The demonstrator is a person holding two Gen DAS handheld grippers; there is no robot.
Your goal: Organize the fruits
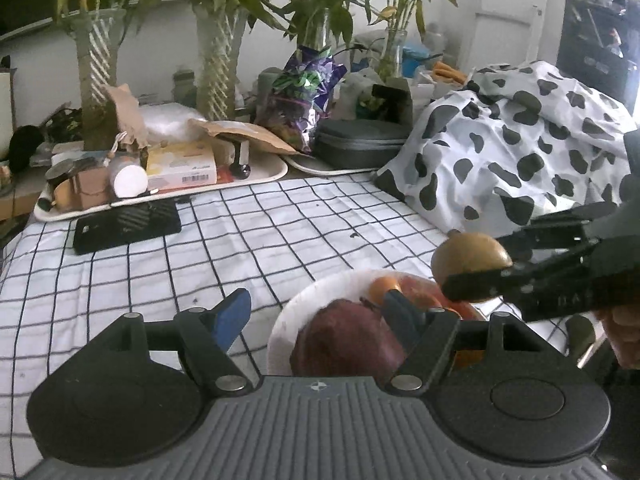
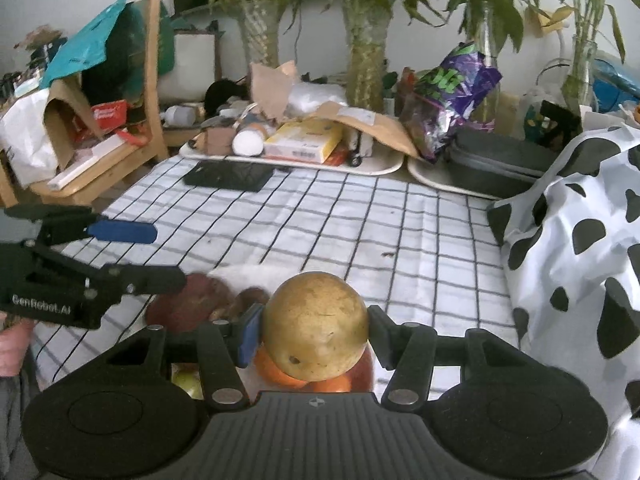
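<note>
My right gripper (image 2: 314, 326) is shut on a round golden-brown pear (image 2: 315, 324) and holds it above a white plate (image 1: 316, 292) of fruit; the pear also shows in the left wrist view (image 1: 470, 260). The plate holds a dark red fruit (image 1: 344, 340), oranges (image 2: 280, 372) and a yellow-green fruit (image 2: 188, 382). My left gripper (image 1: 316, 312) is open and empty, its fingers spread over the plate's near left side, one blue pad (image 1: 232, 316) above the cloth. It shows from the side in the right wrist view (image 2: 132, 252).
A checked cloth (image 1: 240, 232) covers the table. A cow-print bag (image 1: 520, 152) lies at the right. Trays of clutter (image 1: 160, 184), a black case (image 1: 360, 144), a black flat device (image 1: 128, 224) and plant vases (image 1: 216, 72) line the back.
</note>
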